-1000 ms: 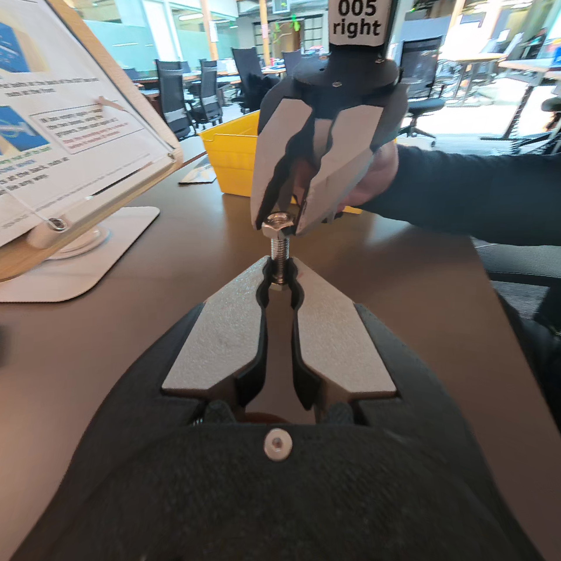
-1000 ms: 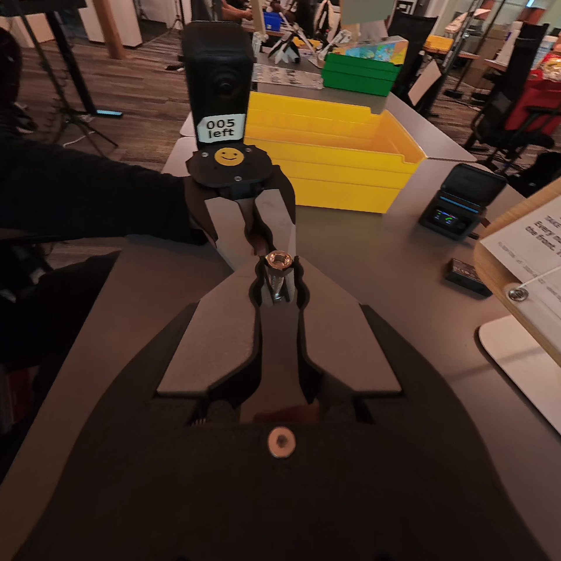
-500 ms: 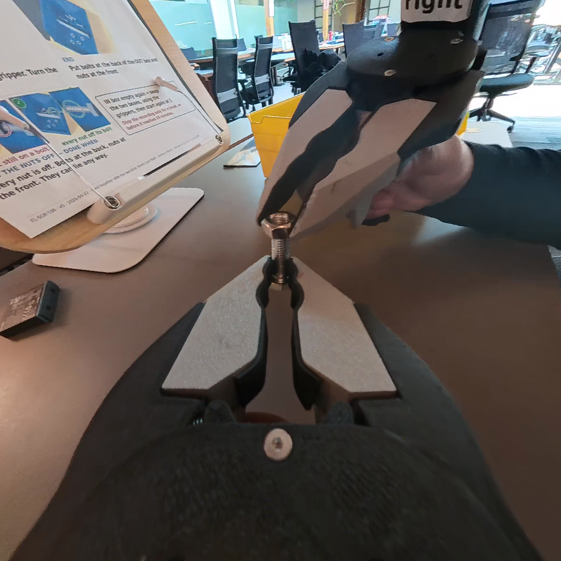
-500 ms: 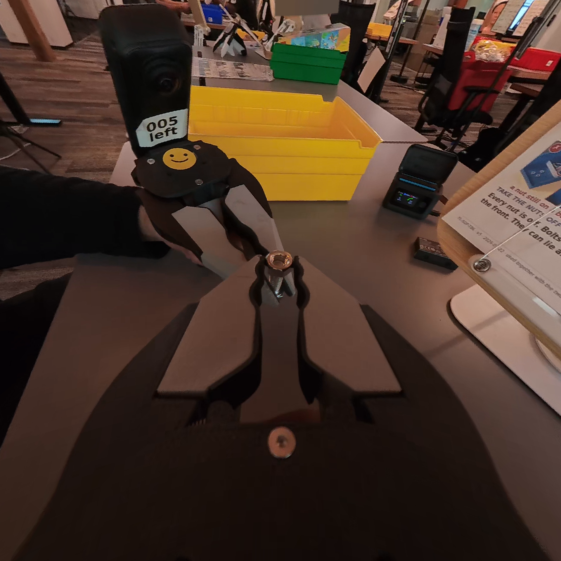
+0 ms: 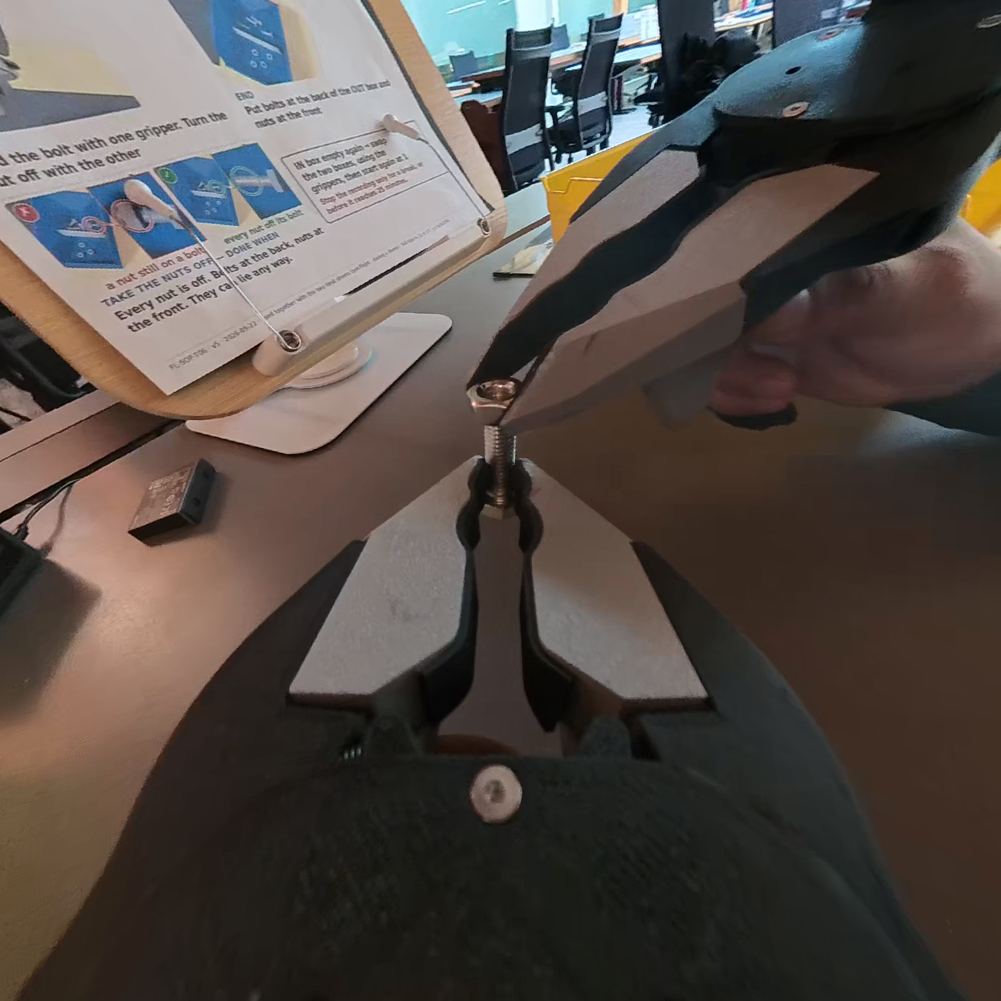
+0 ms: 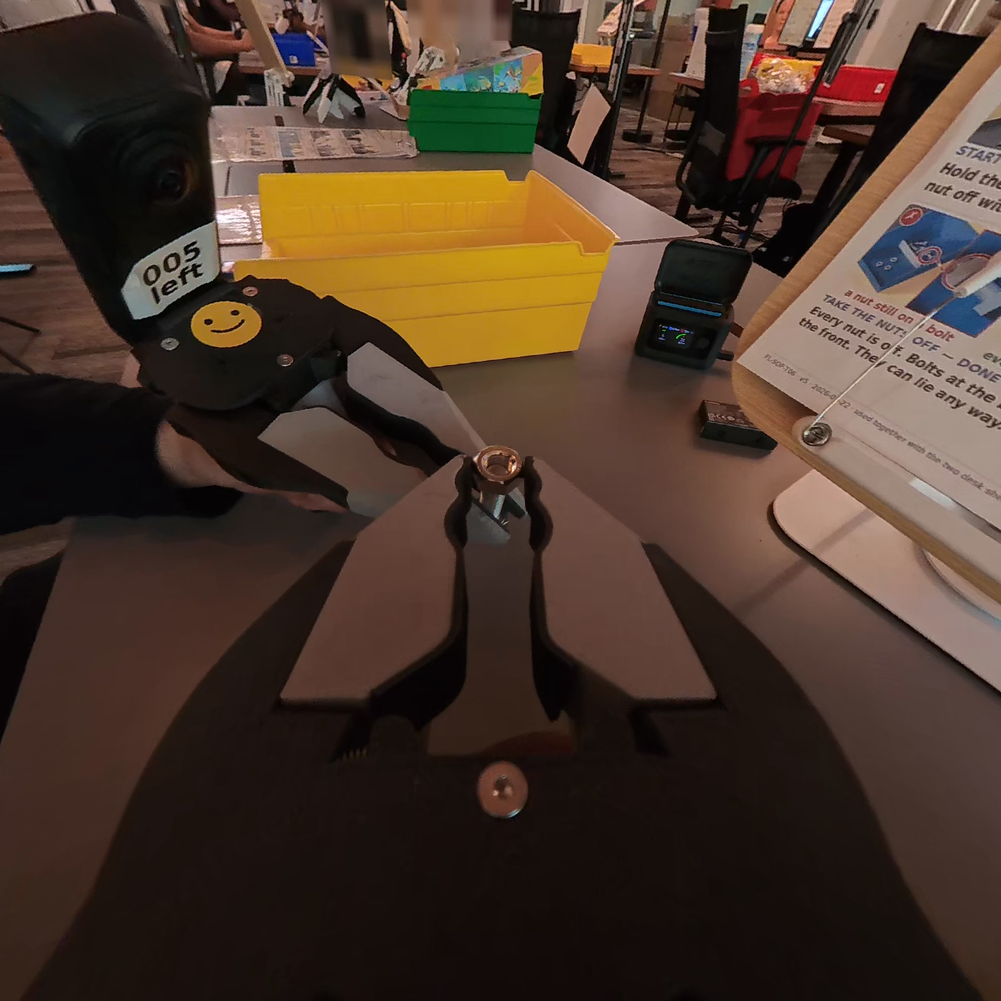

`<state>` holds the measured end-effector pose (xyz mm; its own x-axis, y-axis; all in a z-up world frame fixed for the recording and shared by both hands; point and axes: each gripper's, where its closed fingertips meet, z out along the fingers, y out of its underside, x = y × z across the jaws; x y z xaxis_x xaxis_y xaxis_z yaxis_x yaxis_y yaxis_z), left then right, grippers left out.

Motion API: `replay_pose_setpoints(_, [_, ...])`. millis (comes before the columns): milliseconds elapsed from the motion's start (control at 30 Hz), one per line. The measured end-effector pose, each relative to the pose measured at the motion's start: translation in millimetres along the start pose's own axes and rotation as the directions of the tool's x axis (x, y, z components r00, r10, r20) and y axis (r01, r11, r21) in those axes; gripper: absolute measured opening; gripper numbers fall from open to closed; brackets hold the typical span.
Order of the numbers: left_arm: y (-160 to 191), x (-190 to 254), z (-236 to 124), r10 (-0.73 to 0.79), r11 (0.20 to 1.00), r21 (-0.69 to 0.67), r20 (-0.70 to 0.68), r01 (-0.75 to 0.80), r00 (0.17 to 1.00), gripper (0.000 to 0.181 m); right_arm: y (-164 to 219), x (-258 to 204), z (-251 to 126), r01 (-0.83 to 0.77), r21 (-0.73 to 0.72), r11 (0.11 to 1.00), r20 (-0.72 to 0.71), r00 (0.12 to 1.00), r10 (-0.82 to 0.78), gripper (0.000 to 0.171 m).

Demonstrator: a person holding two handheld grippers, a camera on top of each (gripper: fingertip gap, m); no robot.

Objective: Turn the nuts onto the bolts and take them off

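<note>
My left gripper (image 5: 499,487) is shut on the lower end of a steel bolt (image 5: 499,457) and holds it upright above the brown table (image 5: 758,541). My right gripper (image 6: 495,476) is shut on a hex nut (image 6: 495,467) that sits at the bolt's top end. In the left wrist view the nut (image 5: 494,394) shows between the right gripper's fingertips (image 5: 506,417), which reach in from the upper right. In the right wrist view the left gripper (image 6: 471,460) comes in from the left, and only a short part of the bolt (image 6: 495,509) shows below the nut.
A yellow bin (image 6: 433,260) stands on the table behind the grippers. A wooden stand with an instruction sheet (image 5: 216,189) sits on a white base (image 5: 325,395). A small black block (image 5: 173,501) and a dark device with a lit screen (image 6: 688,309) lie near it.
The right gripper has swung round with the nut in it, from upright to lying low towards the right. The left gripper has kept its hold on the bolt while its view turned left.
</note>
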<state>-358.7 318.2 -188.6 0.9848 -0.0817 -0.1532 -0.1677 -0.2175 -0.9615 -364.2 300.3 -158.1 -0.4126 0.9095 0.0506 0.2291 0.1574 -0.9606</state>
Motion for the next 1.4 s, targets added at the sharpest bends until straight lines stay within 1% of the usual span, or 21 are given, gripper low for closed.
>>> replay_pose_setpoints(200, [2, -6, 3, 0.006, 1.000, -0.024, 0.086, -0.004, 0.996, 0.007, 1, 6, 3, -0.037, 0.009, 0.999, -0.048, 0.998, 0.038, 0.015])
replay_pose_setpoints(367, [1, -12, 4, -0.008, 1.000, -0.022, 0.160, 0.011, 0.987, 0.007, -1, 11, 6, -0.083, 0.044, 0.996, -0.103, 0.991, 0.087, 0.015])
replay_pose_setpoints(533, [1, -14, 4, 0.018, 0.999, -0.029, 0.200, -0.013, 0.980, 0.007, -1, 12, 7, -0.081, 0.049, 0.995, -0.134, 0.987, 0.087, 0.015])
replay_pose_setpoints(733, [-1, -13, 4, 0.002, 1.000, -0.014, 0.174, 0.001, 0.985, 0.006, 0, 12, 7, -0.100, 0.052, 0.994, -0.127, 0.986, 0.105, 0.015])
replay_pose_setpoints(900, [-2, -12, 3, 0.005, 1.000, -0.006, 0.168, -0.005, 0.986, 0.006, 4, 10, 10, -0.073, 0.026, 0.997, -0.131, 0.989, 0.076, 0.015])
replay_pose_setpoints(1200, [-5, -11, 1, -0.026, 0.999, 0.024, 0.141, 0.023, 0.990, 0.007, 3, 6, 9, -0.068, 0.027, 0.997, -0.104, 0.992, 0.070, 0.028])
replay_pose_setpoints(1333, [-7, -11, -1, -0.071, 0.996, 0.054, 0.094, 0.066, 0.993, 0.007, -2, 5, 5, -0.044, 0.050, 0.998, -0.083, 0.995, 0.049, 0.037])
replay_pose_setpoints(1400, [-9, -11, -3, -0.098, 0.993, 0.075, 0.066, 0.093, 0.993, 0.006, -7, 1, 2, -0.027, 0.079, 0.997, -0.050, 0.998, 0.031, 0.043])
